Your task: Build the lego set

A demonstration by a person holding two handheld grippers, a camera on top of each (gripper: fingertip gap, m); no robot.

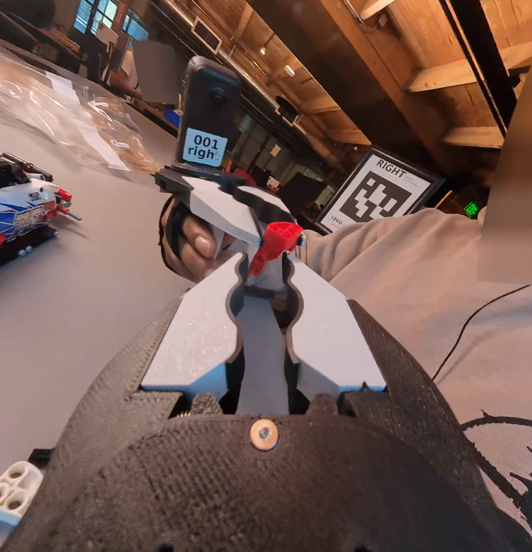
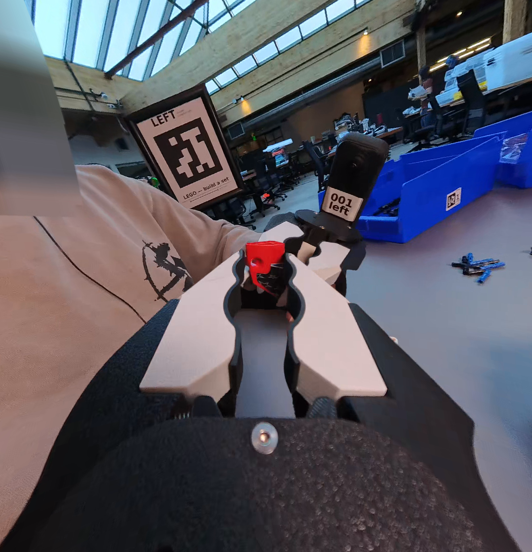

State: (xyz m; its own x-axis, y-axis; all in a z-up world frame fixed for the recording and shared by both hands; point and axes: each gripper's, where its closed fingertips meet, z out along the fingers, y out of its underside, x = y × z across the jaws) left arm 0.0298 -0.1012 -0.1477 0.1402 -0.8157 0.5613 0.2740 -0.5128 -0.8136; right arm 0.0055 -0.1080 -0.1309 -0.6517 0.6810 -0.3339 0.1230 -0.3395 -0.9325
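So the small red plastic lego piece is clamped by the right gripper mid-air, and its lower end looks pinched by the left gripper, probably for re-gripping.

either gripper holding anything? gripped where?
Both are on one red piece: right gripper clamps its wide top end, left gripper its narrow lower end.

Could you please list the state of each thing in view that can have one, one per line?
red lego piece: held in the air between both grippers' fingertips.
right gripper: shut on the red lego piece.
left gripper: closed around the piece's lower end.
lego car: partly built, resting on the table.
blue bin: open, on the table.
blue pins: loose on the table.
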